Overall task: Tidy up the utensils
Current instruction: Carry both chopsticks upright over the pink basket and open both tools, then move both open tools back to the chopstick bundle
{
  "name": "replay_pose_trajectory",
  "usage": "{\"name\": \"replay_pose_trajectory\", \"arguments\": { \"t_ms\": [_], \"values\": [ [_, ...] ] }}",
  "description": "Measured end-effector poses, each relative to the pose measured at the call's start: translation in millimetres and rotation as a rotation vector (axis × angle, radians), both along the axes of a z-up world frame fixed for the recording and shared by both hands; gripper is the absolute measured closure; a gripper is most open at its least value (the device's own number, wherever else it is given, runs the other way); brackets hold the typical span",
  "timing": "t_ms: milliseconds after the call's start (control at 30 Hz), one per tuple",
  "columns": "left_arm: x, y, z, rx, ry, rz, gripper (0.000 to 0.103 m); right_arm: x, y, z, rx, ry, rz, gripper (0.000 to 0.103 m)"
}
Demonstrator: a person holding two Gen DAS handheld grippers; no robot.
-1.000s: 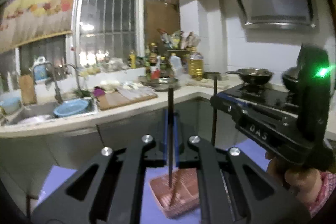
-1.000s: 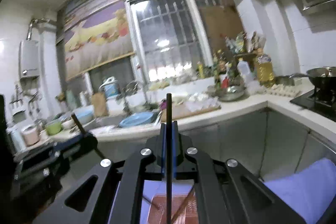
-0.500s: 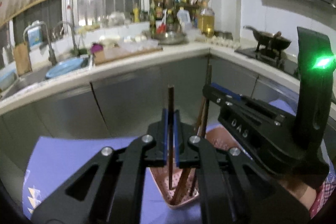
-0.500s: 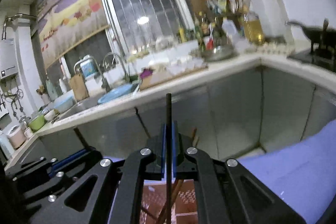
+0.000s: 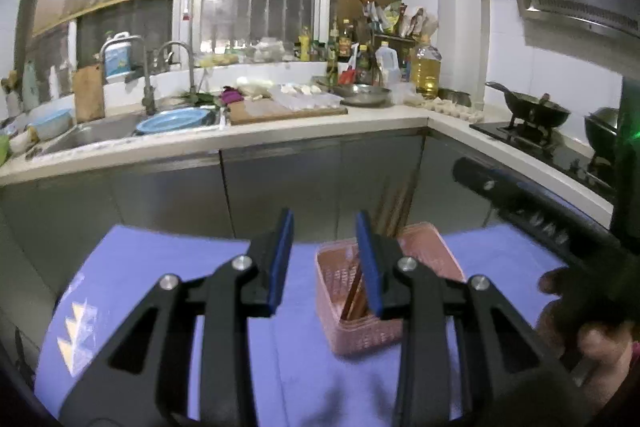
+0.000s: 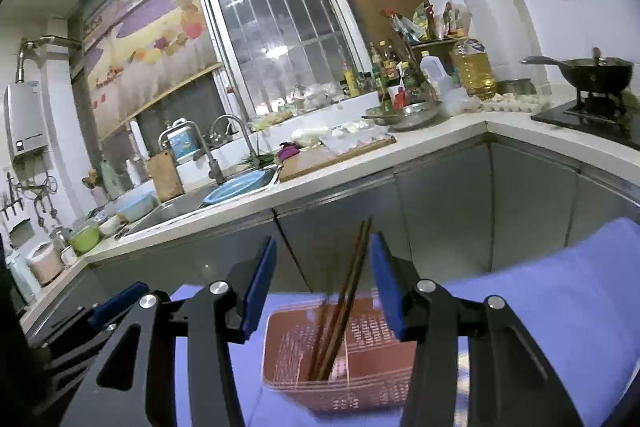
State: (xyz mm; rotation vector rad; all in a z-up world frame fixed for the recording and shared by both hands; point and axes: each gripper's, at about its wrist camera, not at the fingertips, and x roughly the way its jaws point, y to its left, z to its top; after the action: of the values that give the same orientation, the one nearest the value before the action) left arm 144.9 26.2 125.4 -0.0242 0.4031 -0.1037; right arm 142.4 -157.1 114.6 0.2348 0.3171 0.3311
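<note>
A pink slotted utensil basket (image 5: 424,331) stands on a purple cloth (image 5: 160,267); it also shows in the right wrist view (image 6: 360,387). Several brown chopsticks (image 6: 344,299) stand leaning in it, blurred in the left wrist view (image 5: 394,203). My left gripper (image 5: 325,259) is open and empty, just left of and above the basket. My right gripper (image 6: 323,287) is open and empty above the basket, its jaws on either side of the chopsticks without touching them. The right gripper's body (image 5: 532,223) shows at the right of the left wrist view.
Behind the cloth run steel cabinet doors (image 5: 280,183) under a white counter (image 5: 320,131) with a sink (image 5: 92,135), blue plate (image 5: 172,119), cutting board (image 5: 280,111) and bottles. A stove with a wok (image 5: 532,111) is at the right.
Both grippers were shut, each on a chopstick; both have opened and the chopsticks now stand in the basket. Both views have drawn back a little.
</note>
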Motion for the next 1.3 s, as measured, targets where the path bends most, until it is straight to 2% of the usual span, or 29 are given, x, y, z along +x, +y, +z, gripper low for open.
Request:
{"name": "replay_pose_trajectory", "arguments": {
  "t_ms": [33,167,200,267,333,400,433,533,667,700,767,833,900,1167,1233,1300],
  "values": [
    [-12.4,-0.5,-9.3,0.003,0.011,0.001,0.073,-10.2,-3.3,-5.3,0.002,0.01,0.005,0.054],
    [-58.8,-11.9,-68.5,0.063,0.104,-0.001,0.073,-66.7,-14.9,-60.4,-0.036,0.121,0.018,0.054],
    [-69.9,-15.2,-87.0,0.076,0.143,-0.008,0.073,-85.1,-19.8,-84.5,-0.065,0.171,0.005,0.054],
    [-87.3,-20.4,-116.5,0.087,0.212,-0.028,0.073,-104.2,-25.5,-114.3,-0.103,0.252,-0.001,0.054],
    [-101.3,-25.3,-141.5,0.078,0.285,-0.049,0.073,-123.3,-30.4,-145.6,-0.139,0.356,0.019,0.057],
    [-111.7,-30.0,-156.3,0.039,0.346,-0.08,0.073,-141.6,-31.2,-165.2,-0.188,0.413,0.036,0.067],
    [-117.6,-33.6,-161.1,0.02,0.366,-0.102,0.073,-150.3,-31.7,-171.1,-0.204,0.425,0.041,0.068],
    [-132.0,-45.8,-168.8,0.0,0.403,-0.144,0.073,-170.9,-30.4,-181.4,-0.233,0.452,0.07,0.073],
    [-148.1,-49.9,-170.0,0.009,0.419,-0.147,0.073,-184.0,-16.0,-197.1,-0.371,0.476,0.058,0.075],
    [-150.9,-49.4,-169.3,0.008,0.423,-0.145,0.073,-186.9,-19.0,-199.1,-0.367,0.456,0.047,0.075],
    [-154.1,-49.4,-167.4,0.019,0.419,-0.132,0.073,-183.4,-27.2,-204.0,-0.372,0.472,-0.028,0.075],
    [-154.1,-47.9,-167.3,0.022,0.421,-0.115,0.073,-184.2,-42.5,-205.5,-0.283,0.492,-0.031,0.076],
    [-152.5,-42.9,-168.9,0.013,0.439,-0.106,0.073,-187.2,-46.2,-202.3,-0.237,0.483,-0.016,0.076],
    [-148.2,-41.7,-173.5,0.006,0.464,-0.095,0.073,-182.0,-30.8,-208.5,-0.285,0.471,0.016,0.076],
    [-146.9,-43.5,-175.1,0.009,0.473,-0.099,0.073,-182.5,-27.9,-207.5,-0.329,0.457,-0.008,0.076],
    [-145.6,-45.8,-175.9,0.014,0.474,-0.102,0.072,-180.9,-37.8,-207.3,-0.323,0.454,-0.062,0.076]
  ]
}}
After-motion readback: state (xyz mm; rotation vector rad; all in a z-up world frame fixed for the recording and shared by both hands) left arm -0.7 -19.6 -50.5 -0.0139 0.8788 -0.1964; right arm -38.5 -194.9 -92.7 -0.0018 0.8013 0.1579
